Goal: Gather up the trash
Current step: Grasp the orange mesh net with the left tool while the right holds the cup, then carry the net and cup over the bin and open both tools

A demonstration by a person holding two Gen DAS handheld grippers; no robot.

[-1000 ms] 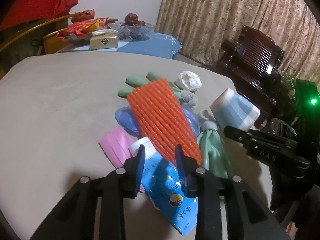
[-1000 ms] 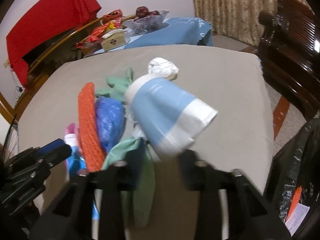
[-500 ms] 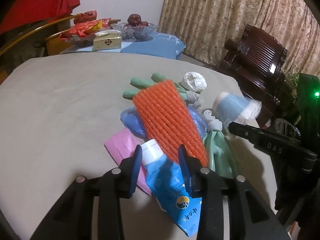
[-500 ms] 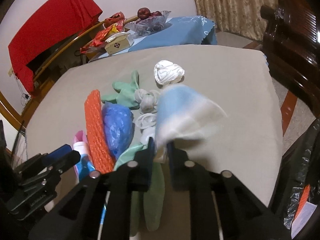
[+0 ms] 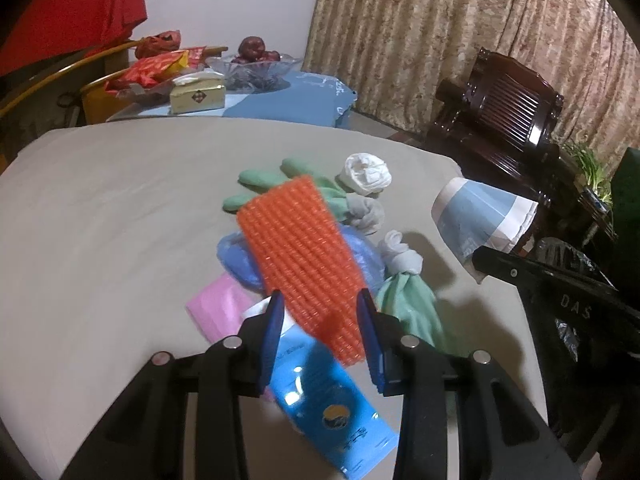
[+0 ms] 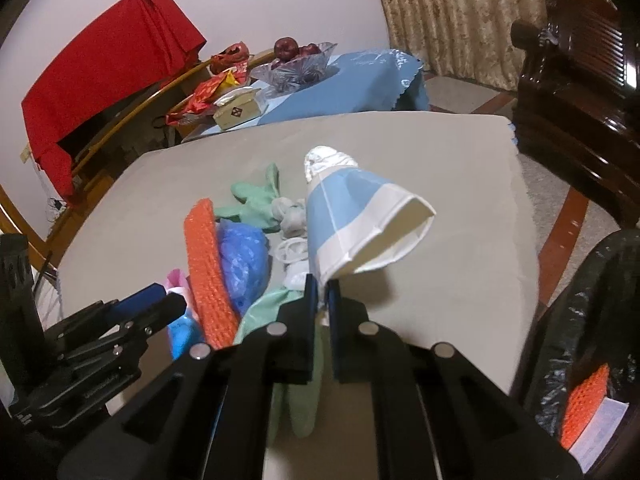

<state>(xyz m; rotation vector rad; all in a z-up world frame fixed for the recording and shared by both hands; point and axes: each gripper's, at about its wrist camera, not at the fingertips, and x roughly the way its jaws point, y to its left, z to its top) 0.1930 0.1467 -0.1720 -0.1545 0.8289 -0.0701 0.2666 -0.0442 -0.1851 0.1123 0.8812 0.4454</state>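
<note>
A pile of trash lies on the grey table (image 5: 100,208): an orange foam net (image 5: 300,256), a blue tube (image 5: 320,392), a pink packet (image 5: 218,308), a blue plastic bag (image 6: 242,258), green gloves (image 5: 260,180), white tissue wads (image 5: 366,172). My left gripper (image 5: 320,328) is open, its fingers on either side of the near end of the orange net. My right gripper (image 6: 322,292) is shut on the rim of a blue and white paper cup (image 6: 356,220) and holds it above the table; it also shows in the left wrist view (image 5: 480,216).
A black trash bag (image 6: 592,320) hangs open off the table's right edge, with an orange net and paper inside. A dark wooden chair (image 5: 508,120) stands beyond. A side table with a blue cloth (image 5: 280,96) holds a fruit bowl, a box and snack packs.
My right gripper closed on the paper cup and lifted it off the table. My left gripper moved forward along the orange net, its fingers still open.
</note>
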